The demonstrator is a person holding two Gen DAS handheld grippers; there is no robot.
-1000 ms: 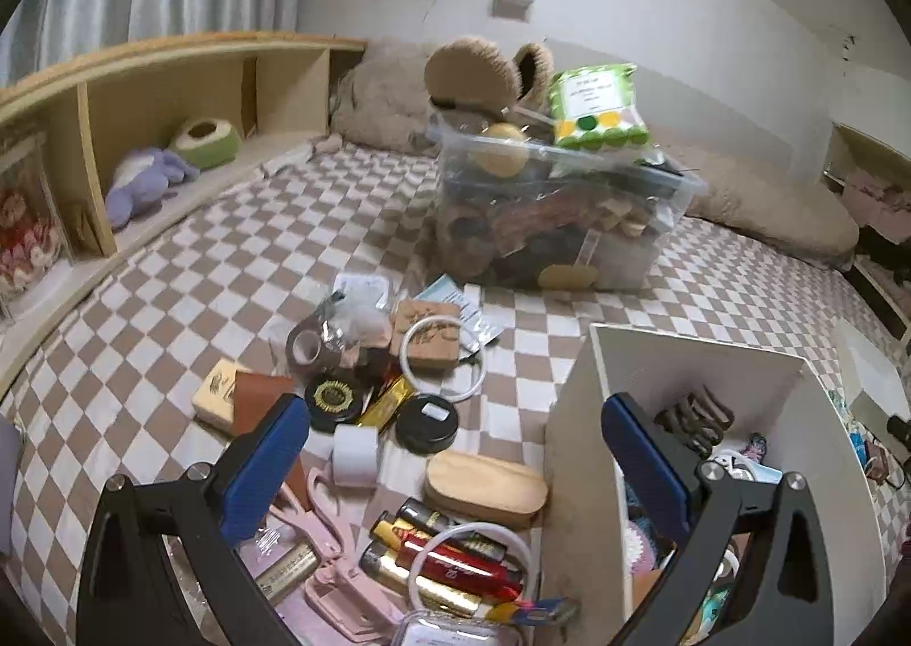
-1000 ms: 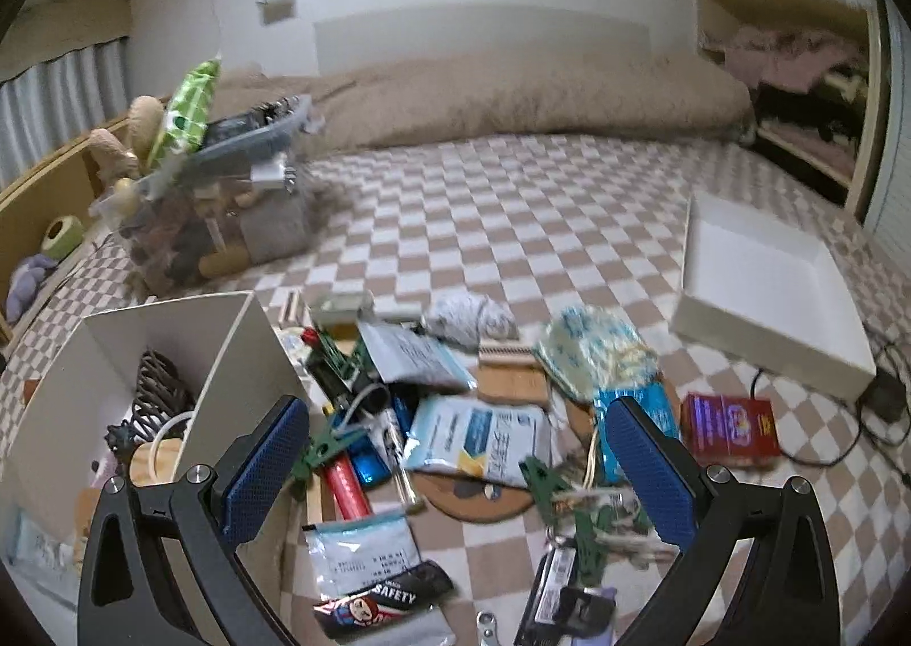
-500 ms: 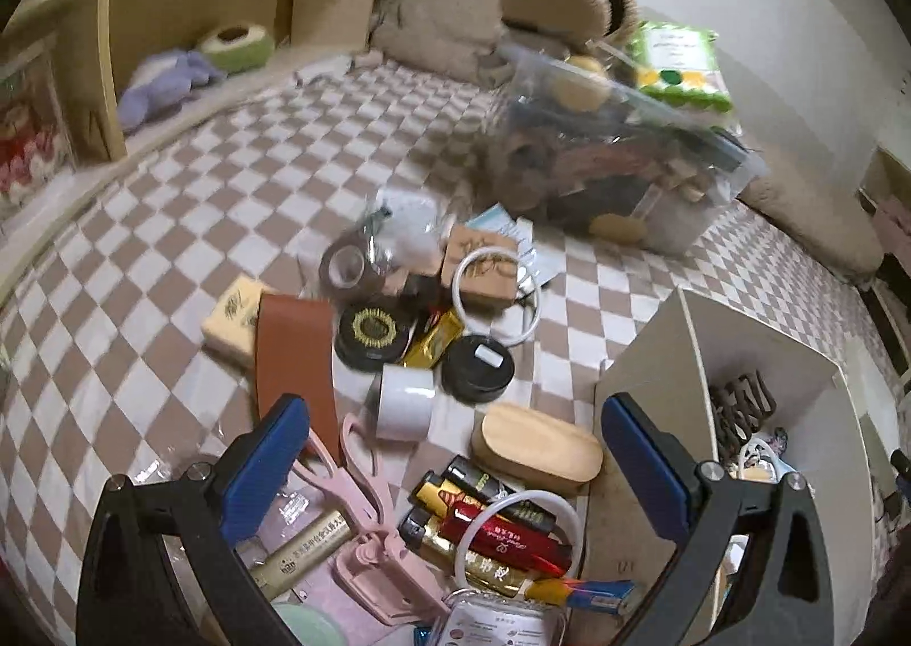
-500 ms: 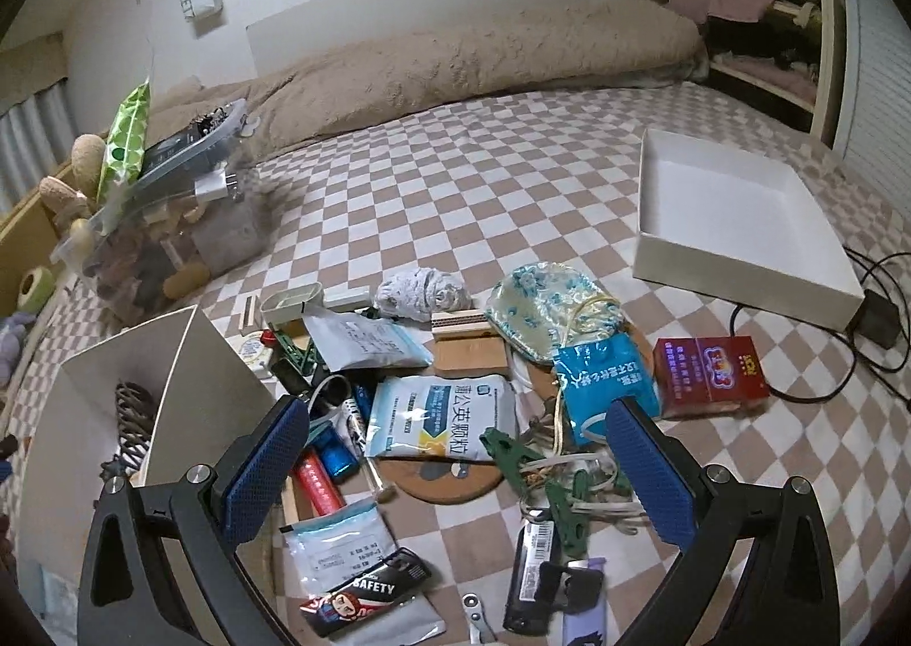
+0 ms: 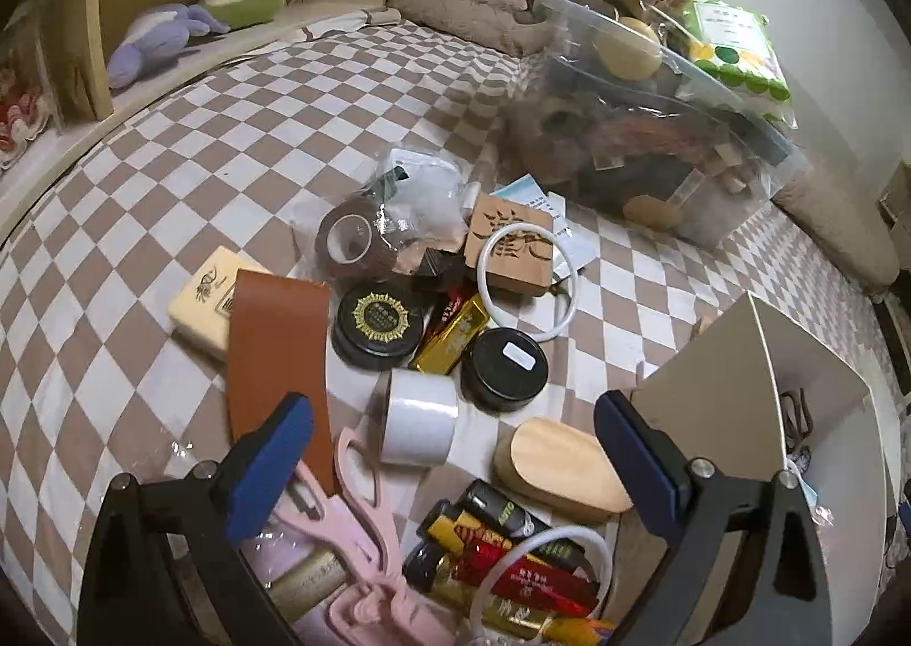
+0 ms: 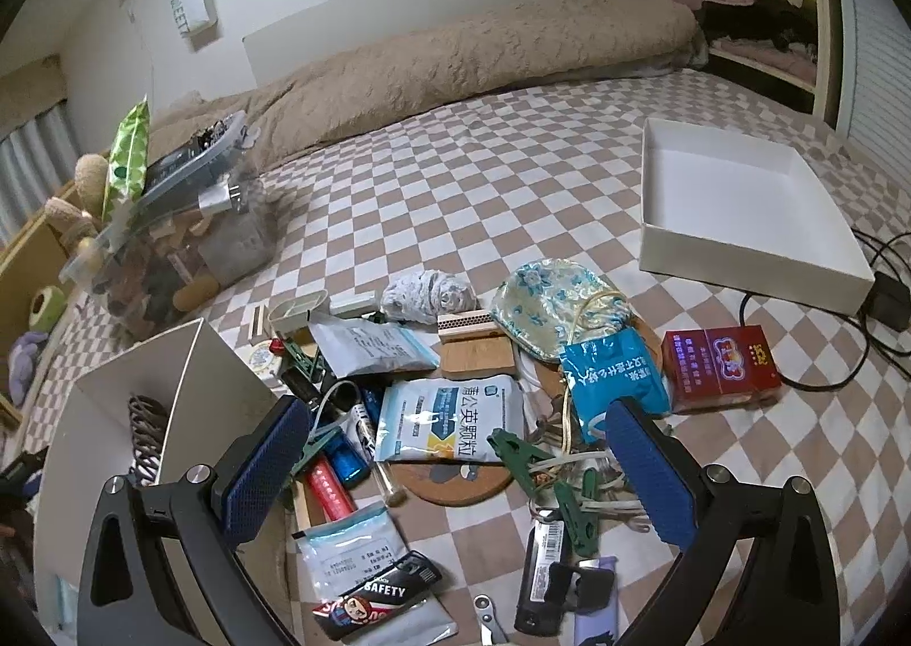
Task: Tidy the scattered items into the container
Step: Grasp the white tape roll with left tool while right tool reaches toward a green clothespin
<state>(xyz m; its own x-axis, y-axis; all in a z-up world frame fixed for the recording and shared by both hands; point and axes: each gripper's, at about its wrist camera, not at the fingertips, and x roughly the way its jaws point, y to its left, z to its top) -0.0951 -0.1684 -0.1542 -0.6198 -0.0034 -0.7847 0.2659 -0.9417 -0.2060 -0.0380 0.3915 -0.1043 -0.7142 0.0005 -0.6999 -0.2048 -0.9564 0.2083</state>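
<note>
white box (image 5: pixel 757 361) interior mostly hidden, pink scissors (image 5: pixel 364 549) cut off below

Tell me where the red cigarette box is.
In the right wrist view, the red cigarette box lies on the checkered bedspread at right, just right of the blue packet and in front of the white tray.

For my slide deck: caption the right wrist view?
Open right gripper above scattered packets, clips and a red box, white container at left.
</note>
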